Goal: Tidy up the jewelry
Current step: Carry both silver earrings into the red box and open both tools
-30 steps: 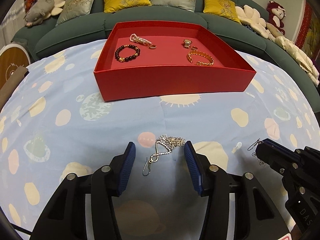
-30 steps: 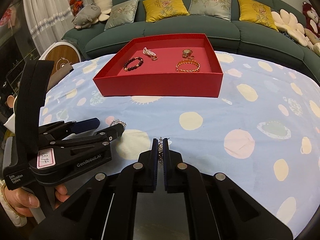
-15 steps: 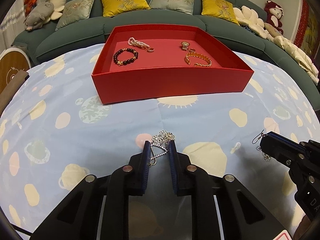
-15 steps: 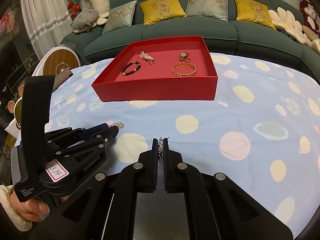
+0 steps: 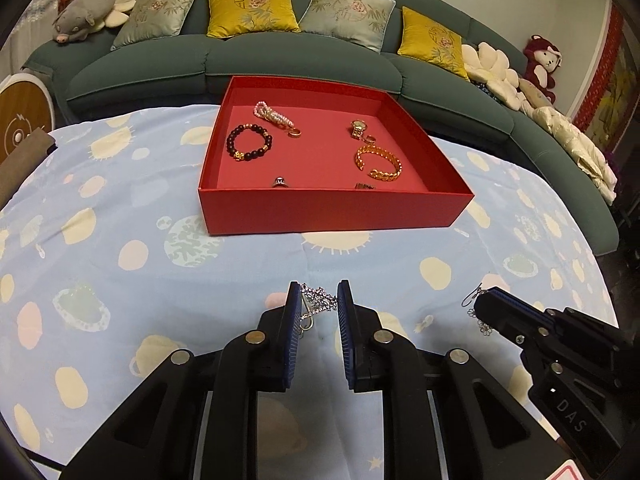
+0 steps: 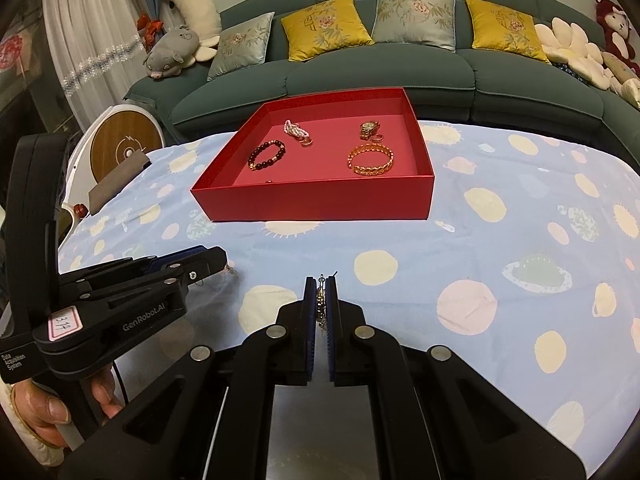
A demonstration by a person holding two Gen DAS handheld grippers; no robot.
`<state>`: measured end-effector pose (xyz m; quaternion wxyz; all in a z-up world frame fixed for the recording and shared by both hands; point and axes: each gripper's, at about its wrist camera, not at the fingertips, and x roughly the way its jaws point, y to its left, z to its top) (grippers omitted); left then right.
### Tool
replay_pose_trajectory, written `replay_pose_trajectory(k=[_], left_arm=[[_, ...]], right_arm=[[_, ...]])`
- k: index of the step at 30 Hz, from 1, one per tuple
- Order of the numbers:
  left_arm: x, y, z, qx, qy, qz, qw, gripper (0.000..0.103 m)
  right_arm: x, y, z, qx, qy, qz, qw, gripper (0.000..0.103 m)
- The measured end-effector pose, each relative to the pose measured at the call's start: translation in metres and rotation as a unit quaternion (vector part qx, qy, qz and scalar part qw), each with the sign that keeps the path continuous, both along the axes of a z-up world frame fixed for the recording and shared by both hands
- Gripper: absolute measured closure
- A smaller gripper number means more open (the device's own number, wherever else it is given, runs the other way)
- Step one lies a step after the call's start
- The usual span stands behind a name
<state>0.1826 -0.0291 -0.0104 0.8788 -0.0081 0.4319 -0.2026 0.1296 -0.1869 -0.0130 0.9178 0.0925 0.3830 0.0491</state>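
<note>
left tongs (image 5: 318,304) clamped narrow on silver flower earring (image 5: 316,300), lying crosswise between the pads, hook toward the camera | right tongs (image 6: 320,300) pinched on gold earring (image 6: 320,304), long axis along the fingers | both above worktop (image 5: 120,280) | red tray (image 5: 332,210) beyond held bracelets

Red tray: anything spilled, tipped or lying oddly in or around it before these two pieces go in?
Nothing stands out. The red tray sits flat on the tablecloth, its pieces lying apart inside, none over the rim. The left gripper grips a silver flower earring; the right gripper is shut on its own earring.
</note>
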Motion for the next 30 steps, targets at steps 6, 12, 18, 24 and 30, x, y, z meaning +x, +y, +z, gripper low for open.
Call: replay_pose_trajectory(k=[6, 12, 18, 24, 30], left_arm=[[0.006, 0.001, 0.022, -0.019, -0.012, 0.006, 0.9997, 0.088], [0.023, -0.003, 0.052, -0.014, -0.049, 0.006, 0.9987, 0.088], [0.057, -0.003, 0.068, -0.02, -0.059, 0.018, 0.9979, 0.088], [0.108, -0.013, 0.072, -0.023, -0.049, 0.025, 0.9982, 0.087], [0.151, -0.025, 0.061, -0.021, -0.03, 0.026, 0.999, 0.087]], right_arm=[[0.007, 0.0, 0.012, 0.004, -0.013, -0.001, 1.0, 0.1], [0.022, -0.003, 0.041, 0.012, -0.04, -0.003, 0.999, 0.1], [0.058, -0.015, 0.067, 0.026, -0.064, -0.002, 0.998, 0.1], [0.114, -0.027, 0.07, 0.031, -0.055, -0.014, 0.998, 0.1], [0.165, -0.034, 0.058, 0.051, -0.032, -0.022, 0.998, 0.1]])
